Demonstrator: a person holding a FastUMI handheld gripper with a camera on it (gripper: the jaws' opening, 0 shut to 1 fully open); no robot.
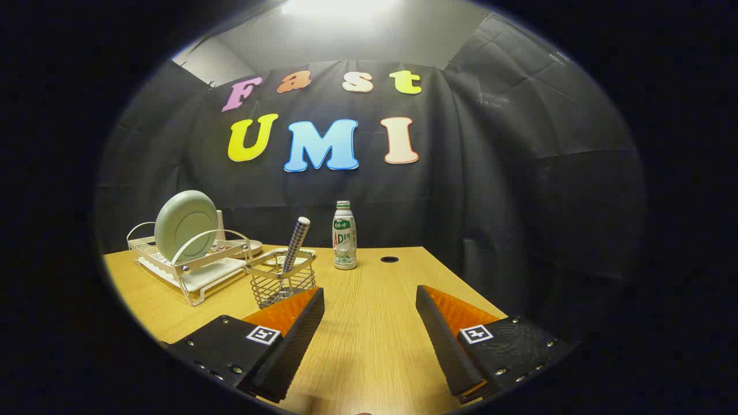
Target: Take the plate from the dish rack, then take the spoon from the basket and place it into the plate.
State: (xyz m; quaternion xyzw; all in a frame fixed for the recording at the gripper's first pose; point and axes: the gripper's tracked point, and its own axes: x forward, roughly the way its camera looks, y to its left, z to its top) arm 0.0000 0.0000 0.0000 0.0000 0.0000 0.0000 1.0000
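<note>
A pale green plate (184,225) stands upright on edge in a white wire dish rack (193,268) at the far left of the wooden table. To the right of the rack sits a small wire basket (282,282) holding a spoon (295,245) whose checked handle sticks up and leans right. My gripper (369,297) is open above the table, with only bare wood between its fingers. The basket lies just ahead of the left finger (297,337), and the rack is farther off to the left.
A white plastic bottle (345,236) with a green cap stands upright near the table's back edge, beyond the fingers. A small dark round hole (389,259) lies in the tabletop to its right. The table's right edge (461,282) runs near the right finger.
</note>
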